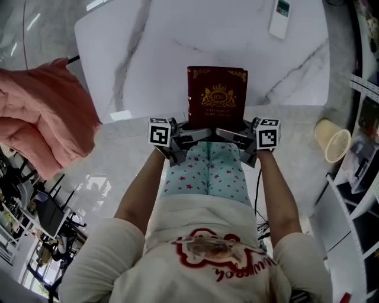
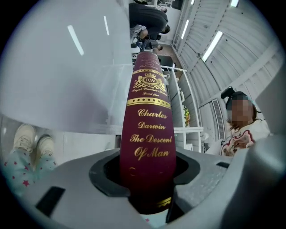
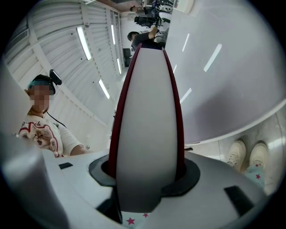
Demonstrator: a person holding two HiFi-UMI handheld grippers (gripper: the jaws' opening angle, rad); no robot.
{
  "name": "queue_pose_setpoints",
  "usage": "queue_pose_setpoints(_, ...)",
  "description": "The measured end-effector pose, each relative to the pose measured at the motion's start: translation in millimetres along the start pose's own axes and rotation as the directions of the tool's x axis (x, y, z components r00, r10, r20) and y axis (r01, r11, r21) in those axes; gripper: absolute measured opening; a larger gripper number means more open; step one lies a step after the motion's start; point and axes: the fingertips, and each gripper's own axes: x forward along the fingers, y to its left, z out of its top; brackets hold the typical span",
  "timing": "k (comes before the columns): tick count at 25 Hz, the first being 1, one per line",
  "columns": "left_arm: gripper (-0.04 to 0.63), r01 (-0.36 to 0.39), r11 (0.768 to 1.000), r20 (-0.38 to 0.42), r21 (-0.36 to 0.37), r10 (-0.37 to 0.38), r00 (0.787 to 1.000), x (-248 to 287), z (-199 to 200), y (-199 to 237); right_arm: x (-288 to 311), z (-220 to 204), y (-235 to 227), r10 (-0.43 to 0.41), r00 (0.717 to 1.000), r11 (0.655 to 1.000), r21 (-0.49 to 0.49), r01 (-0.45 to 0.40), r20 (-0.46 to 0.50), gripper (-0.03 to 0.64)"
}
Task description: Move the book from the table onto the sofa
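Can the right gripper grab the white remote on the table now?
Probably not: the right gripper is shut on the book, and the remote lies at the far edge of the table.

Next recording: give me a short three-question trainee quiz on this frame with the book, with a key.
1. True or false: only the left tongs grip the book.
2. In the view from the right tongs, which part of the book shows? A. spine B. page edges C. front cover
3. Fill in: the white device at the table's far right corner is a ____.
Key: 1 false, both tongs are shut on it; 2 B; 3 remote control.
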Motion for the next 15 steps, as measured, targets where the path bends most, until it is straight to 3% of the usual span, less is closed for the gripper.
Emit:
queue_pose_setpoints(8, 0.232, 0.042, 0.989, -0.093, 0.141, -0.029, 0.995, 19.6, 27.8, -100.9, -14.5, 42.8, 95.6, 0.0, 1.0, 0.994, -0.11, 0.002, 0.017, 0.224)
queue_pose_setpoints(15, 0.232, 0.077, 0.956, -0.075, 0.284, -0.057, 0.996, 17.7, 72.7, -206.9, -4.4, 96.9, 199.0, -0.008, 1.0, 0.97, -0.242, 0.001, -0.026, 0.222)
